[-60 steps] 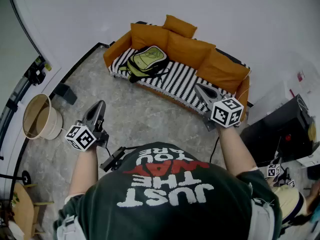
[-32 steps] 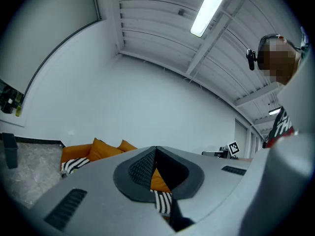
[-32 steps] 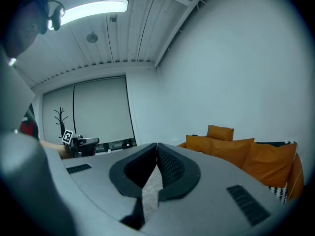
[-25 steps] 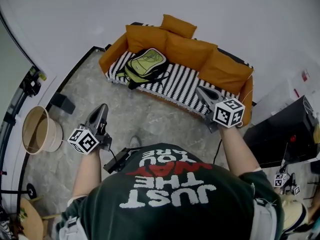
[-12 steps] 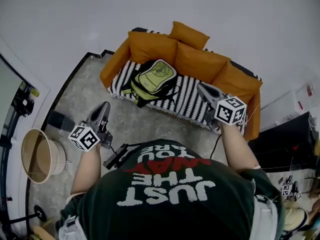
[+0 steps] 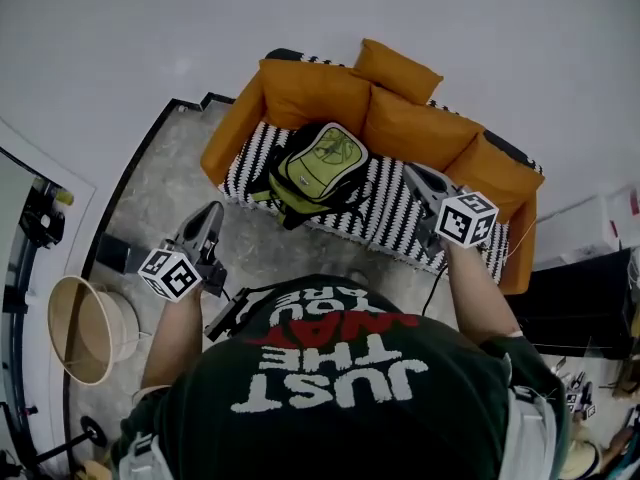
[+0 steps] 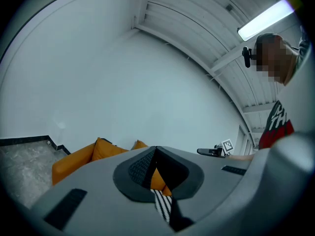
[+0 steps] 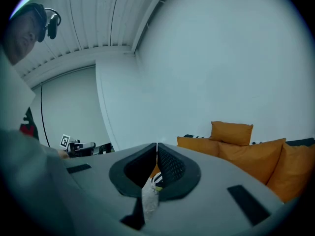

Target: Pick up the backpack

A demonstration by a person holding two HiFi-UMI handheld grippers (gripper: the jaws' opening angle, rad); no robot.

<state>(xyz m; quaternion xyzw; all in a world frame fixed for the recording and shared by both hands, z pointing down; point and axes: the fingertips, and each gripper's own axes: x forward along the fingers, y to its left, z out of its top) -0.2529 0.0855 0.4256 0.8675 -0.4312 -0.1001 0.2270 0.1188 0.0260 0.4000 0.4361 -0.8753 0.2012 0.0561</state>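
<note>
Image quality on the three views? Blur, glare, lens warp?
Head view: heavy fisheye, straight lines bow, even light, backpack and sofa sharp. Left gripper view: ceiling light blown out, dark vignette in the corners. Right gripper view: same vignette, cool cast, orange cushions in focus.

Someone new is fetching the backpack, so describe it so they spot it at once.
Against the white wall stands an orange sofa with a black-and-white striped seat. The backpack lies on that seat, toward its left end. It is lime green with black trim, unlike the plain orange cushions behind.
</note>
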